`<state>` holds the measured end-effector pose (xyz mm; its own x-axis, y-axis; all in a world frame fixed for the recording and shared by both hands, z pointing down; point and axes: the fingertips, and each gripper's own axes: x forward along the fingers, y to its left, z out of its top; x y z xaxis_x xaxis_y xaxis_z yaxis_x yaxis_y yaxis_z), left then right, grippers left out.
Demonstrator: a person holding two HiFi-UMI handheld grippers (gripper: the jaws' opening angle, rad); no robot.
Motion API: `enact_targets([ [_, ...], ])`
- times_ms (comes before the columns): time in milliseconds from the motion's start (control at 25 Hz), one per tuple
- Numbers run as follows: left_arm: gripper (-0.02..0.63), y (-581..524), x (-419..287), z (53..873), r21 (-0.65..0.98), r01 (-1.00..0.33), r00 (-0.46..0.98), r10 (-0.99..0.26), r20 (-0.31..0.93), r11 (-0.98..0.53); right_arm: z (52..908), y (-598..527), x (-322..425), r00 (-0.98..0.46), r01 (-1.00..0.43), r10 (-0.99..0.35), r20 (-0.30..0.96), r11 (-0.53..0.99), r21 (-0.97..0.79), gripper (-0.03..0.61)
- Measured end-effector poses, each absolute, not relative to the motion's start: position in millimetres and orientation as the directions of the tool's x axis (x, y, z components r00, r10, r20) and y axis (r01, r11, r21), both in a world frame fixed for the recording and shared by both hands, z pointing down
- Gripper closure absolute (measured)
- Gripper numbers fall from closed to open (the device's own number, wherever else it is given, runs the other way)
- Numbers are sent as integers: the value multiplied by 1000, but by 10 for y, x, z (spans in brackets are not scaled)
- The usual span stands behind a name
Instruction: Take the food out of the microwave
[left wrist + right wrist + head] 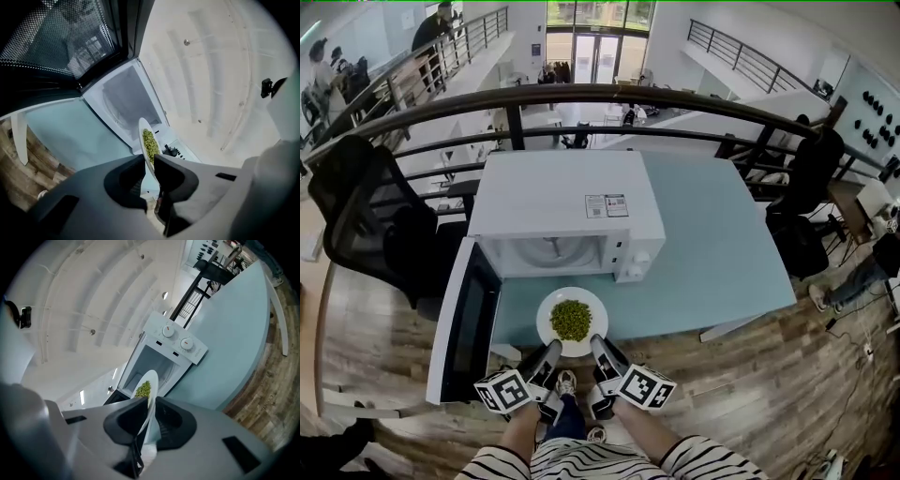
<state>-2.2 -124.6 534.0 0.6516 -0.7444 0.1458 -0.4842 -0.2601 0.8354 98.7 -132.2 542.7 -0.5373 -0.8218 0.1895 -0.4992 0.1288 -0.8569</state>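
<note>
The left claw (551, 352) and the right claw (598, 345) are both clenched on the near rim of a white plate (544, 319), side by side. Each gripper view shows the rim pinched between that claw's jaws. The plate carries a heap of green peas (571, 320). It is outside the oven, over the front of the pale blue worktop (722, 253), just before the open cavity of the white microwave (567, 202). The microwave door (461, 323) stands swung out to the left. Beyond run a dark railing (581, 94) and, to the left, a black office chair (366, 216).
</note>
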Motion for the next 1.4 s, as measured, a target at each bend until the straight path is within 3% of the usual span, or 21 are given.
enact_targets([
  [1400, 549, 71, 79, 5355, 847, -475, 641, -754, 145, -240, 5417, -48, 1092, -579, -472, -792, 193, 133, -872, 516],
])
